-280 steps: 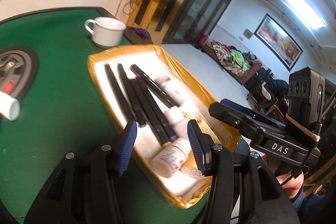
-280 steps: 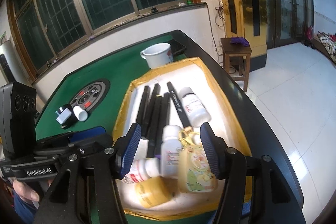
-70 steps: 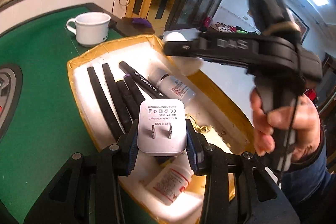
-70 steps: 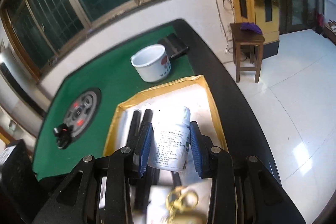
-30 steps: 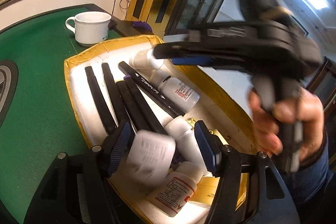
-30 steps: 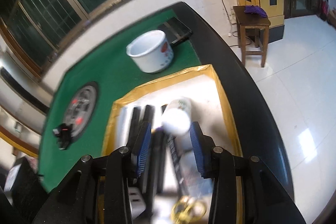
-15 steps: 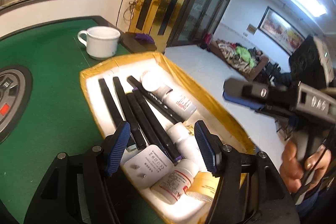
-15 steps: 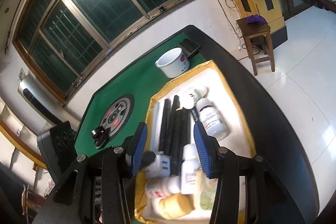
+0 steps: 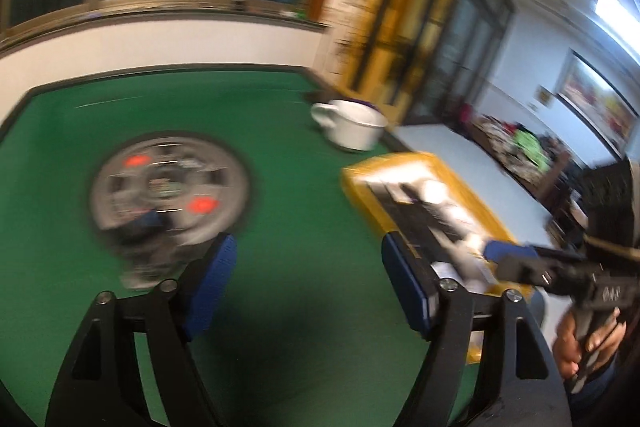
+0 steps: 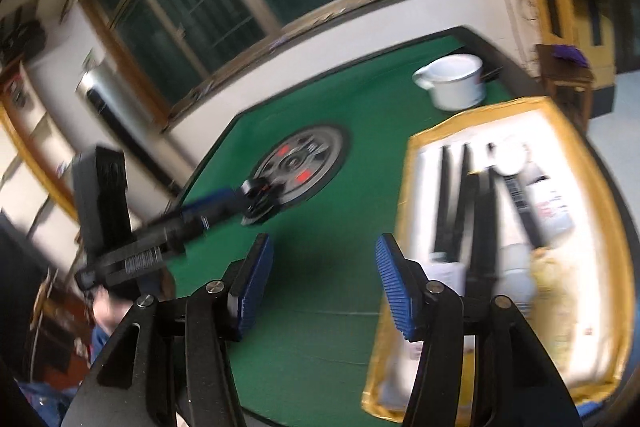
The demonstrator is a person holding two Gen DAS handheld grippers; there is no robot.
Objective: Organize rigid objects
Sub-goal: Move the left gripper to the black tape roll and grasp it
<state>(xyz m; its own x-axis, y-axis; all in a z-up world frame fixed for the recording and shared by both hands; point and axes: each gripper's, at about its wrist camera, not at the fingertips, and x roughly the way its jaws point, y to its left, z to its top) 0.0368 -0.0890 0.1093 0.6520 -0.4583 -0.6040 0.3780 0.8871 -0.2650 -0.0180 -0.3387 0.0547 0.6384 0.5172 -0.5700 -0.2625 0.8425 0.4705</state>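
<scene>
My left gripper (image 9: 308,259) hangs over bare green felt, its jaws opening wide with nothing between them. Just left of it lies a small dark object (image 9: 144,251), blurred, at the edge of the round panel (image 9: 168,195). My right gripper (image 10: 324,267) is also opening and empty, over the felt beside the yellow-rimmed tray (image 10: 408,187). The tray holds black pens (image 10: 452,195), white bottles (image 10: 516,275) and a white charger (image 10: 444,271). In the right wrist view the left gripper (image 10: 228,201) reaches toward the dark object (image 10: 260,203).
A white cup (image 9: 352,125) stands on the felt behind the tray. The table's dark edge runs along the tray's right side, with a wooden stool (image 10: 568,75) beyond it. A person's hand (image 9: 584,347) holds the right gripper's handle.
Both grippers have swung left, off the tray and over the green felt. The charger and the bottle now lie in the tray. Both pairs of jaws stand wider.
</scene>
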